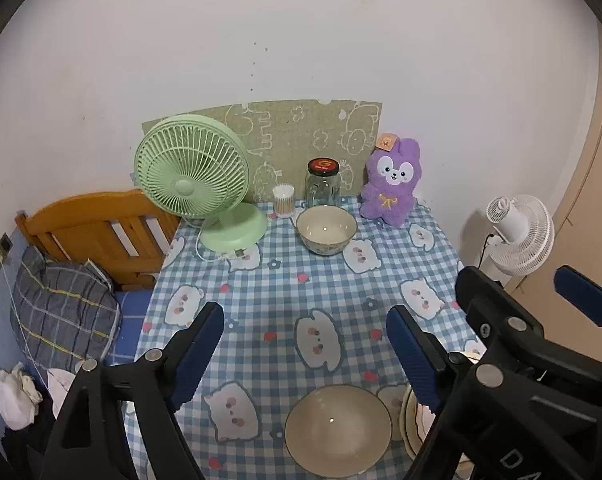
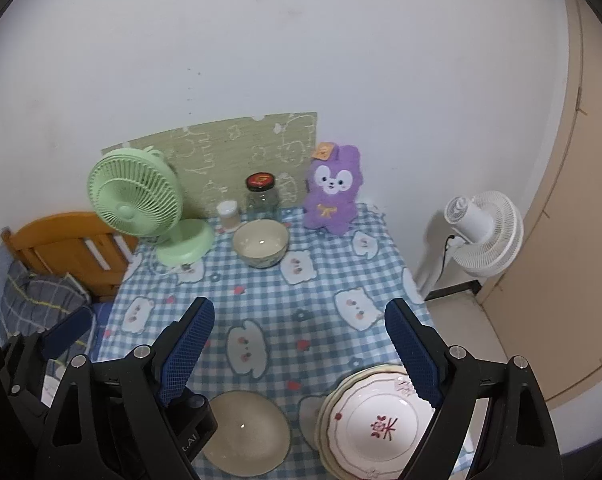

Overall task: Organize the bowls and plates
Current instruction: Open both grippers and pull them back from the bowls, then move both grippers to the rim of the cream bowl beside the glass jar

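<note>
Grippers first: the left gripper point(image 1: 305, 352) hangs above the checked worktop point(image 1: 285, 292) with its fingers spread wide and nothing between them. Just below it a shallow beige bowl point(image 1: 338, 430) sits at the near edge. The right gripper point(image 2: 301, 352) is equally wide and empty, over a stack of plates point(image 2: 375, 424) just beside that bowl. Farther back stands a deeper bowl point(image 1: 326, 229), in front of a glass jar point(image 1: 322, 183), between a green fan point(image 1: 193, 176) and a purple plush point(image 1: 393, 180).

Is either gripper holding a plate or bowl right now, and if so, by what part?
Nothing is held. The left gripper and right gripper are both open above the table, with only tablecloth between their fingers.
</note>
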`<state>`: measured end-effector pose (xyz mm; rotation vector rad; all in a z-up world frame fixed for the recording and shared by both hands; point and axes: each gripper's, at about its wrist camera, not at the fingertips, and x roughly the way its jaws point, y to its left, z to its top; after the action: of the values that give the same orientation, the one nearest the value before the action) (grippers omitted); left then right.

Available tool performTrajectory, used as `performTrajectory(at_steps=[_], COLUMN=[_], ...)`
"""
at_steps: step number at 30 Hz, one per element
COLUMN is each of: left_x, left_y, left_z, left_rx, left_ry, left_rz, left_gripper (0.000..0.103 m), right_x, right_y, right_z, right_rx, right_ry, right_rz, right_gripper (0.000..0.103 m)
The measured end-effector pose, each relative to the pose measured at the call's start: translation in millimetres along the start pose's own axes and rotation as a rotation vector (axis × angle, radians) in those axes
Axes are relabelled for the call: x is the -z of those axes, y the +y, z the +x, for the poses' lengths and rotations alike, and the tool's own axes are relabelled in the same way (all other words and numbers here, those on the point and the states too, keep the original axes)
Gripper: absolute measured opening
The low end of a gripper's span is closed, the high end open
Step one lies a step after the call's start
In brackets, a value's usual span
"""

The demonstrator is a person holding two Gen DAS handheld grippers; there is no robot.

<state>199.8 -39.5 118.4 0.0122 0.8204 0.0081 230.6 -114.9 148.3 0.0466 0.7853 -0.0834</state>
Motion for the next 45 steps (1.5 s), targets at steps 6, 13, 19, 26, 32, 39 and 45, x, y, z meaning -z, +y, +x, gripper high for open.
performTrajectory(at_steps=[6,13,19,26,32,39,45], left_x=[-18,-43,-59,-75,-84,-95,-101], left_y=[-9,-24,-37,-46,-47,-46,-42], left_z=[17,44,72,104,130,164,196], left_rx=[-0.020,-0.052,-0.076,-0.107,-0.140,-0.160,-0.180], left_ry=[-0.007,-0.009,-0.001,0.007,0.007,0.032,0.057], left_rz=[-0.006,-0.057,-0.118,-0.164,-0.173,-0.179,-0.200], left_gripper=[0.086,0.086,0.086,0.086,0.086,0.086,0.086], right_x=[-20,-51,-73,-90,-98,-107,-115], right_y=[-9,-22,-31,-36,-33,-28,-22], right_z=[25,60,94,132,164,201,240], right_rx=[-0.026,-0.066,-0.116,-0.151,-0.170,-0.198,-0.212], right_ry=[0.003,-0.013,-0.018,-0.011,0.012,0.034,0.047], right_rz=[-0.017,-0.069,-0.114,-0.146,-0.165,-0.154,-0.156], right_gripper=[0.089,0.089,0.089,0.089,0.089,0.089,0.089])
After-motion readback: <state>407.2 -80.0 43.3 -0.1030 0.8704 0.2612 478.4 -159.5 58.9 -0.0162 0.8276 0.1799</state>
